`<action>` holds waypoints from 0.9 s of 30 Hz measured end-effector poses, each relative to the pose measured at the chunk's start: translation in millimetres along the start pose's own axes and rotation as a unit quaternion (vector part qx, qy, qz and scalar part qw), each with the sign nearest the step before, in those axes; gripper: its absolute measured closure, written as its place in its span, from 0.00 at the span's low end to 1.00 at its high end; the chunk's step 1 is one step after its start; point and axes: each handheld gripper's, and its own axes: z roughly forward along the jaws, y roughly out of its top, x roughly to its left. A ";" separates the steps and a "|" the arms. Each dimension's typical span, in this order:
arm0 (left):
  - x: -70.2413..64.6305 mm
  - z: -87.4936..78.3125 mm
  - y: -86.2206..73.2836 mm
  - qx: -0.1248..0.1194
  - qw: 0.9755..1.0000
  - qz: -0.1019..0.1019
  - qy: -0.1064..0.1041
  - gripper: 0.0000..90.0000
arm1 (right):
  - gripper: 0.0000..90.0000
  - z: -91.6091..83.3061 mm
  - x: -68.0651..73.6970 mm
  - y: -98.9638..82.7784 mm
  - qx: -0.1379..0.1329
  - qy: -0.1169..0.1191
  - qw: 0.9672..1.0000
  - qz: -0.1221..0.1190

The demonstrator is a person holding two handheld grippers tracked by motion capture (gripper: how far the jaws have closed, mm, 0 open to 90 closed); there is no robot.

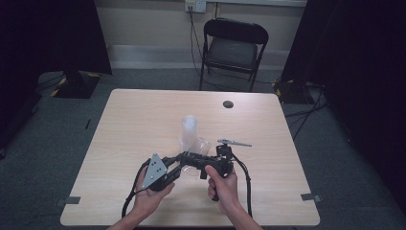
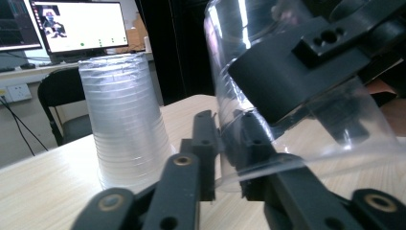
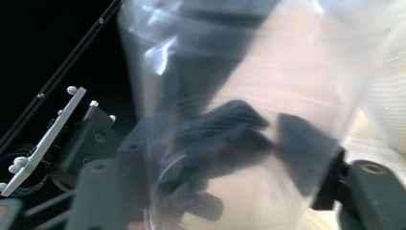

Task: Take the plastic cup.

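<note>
The left tool [image 2: 225,143] pinches the wall of a clear plastic cup [image 2: 297,120] near its rim, one black jaw inside the cup and one outside, pads pressing on the thin plastic. The right tool [image 3: 230,158] has its jaws around the same cup from the other side; seen through the blurred plastic, whether its pads press on the wall cannot be told. In the high view both tools, left [image 1: 178,168] and right [image 1: 194,160], meet just above the bench [image 1: 143,115] toward its near edge, with the cup [image 1: 203,146] lying tilted between them. Just behind it stands an upside-down stack of clear cups [image 1: 189,132], ribbed by its many rims, close to the held cup; the left gripper view shows the stack [image 2: 125,124] resting mouth-down on the pale wood. A small dark round hole [image 1: 228,104] sits farther back on the bench, well apart. Beyond the far edge stands a black folding chair [image 1: 232,48]. The held cup is transparent, smooth-walled, glossy with window reflections, and tapered.
</note>
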 end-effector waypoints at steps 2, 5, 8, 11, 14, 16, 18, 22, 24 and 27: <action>-0.4 -0.1 -0.2 -0.002 1.000 -0.003 0.000 0.93 | 0.32 -0.2 1.2 0.2 -0.009 -0.002 1.000 -0.012; -0.1 -0.7 -0.2 -0.005 1.000 -0.013 -0.004 0.94 | 0.25 -0.4 3.9 0.5 -0.007 -0.018 0.999 -0.033; 0.8 -0.9 -0.1 -0.004 1.000 -0.020 -0.006 0.95 | 0.21 1.9 2.9 -0.8 0.000 -0.015 0.999 -0.032; 2.0 -1.6 -0.3 0.006 0.999 -0.035 -0.015 0.95 | 0.20 2.5 1.7 -0.6 -0.003 -0.017 0.999 -0.032; 3.1 -2.4 -0.2 0.011 0.999 -0.045 -0.021 0.95 | 0.18 -1.0 0.8 2.0 -0.012 -0.016 0.999 -0.032; 4.2 -3.2 -0.2 0.021 0.998 -0.056 -0.027 0.95 | 0.18 -2.6 0.3 3.2 -0.015 -0.017 0.999 -0.033; 6.0 -4.3 0.0 0.029 0.997 -0.067 -0.036 0.95 | 0.18 -6.3 -0.5 5.5 -0.021 -0.020 0.999 -0.034; 9.1 -6.7 0.3 0.032 0.996 -0.078 -0.040 0.94 | 0.18 -12.5 -2.1 8.6 -0.030 -0.029 0.998 -0.040; 11.7 -8.0 -0.3 0.044 0.994 -0.087 -0.045 0.94 | 0.18 -15.2 -3.4 9.4 -0.033 -0.032 0.998 -0.047; 13.8 -9.4 -1.0 0.062 0.991 -0.101 -0.054 0.94 | 0.18 -17.6 -4.3 10.3 -0.035 -0.043 0.997 -0.055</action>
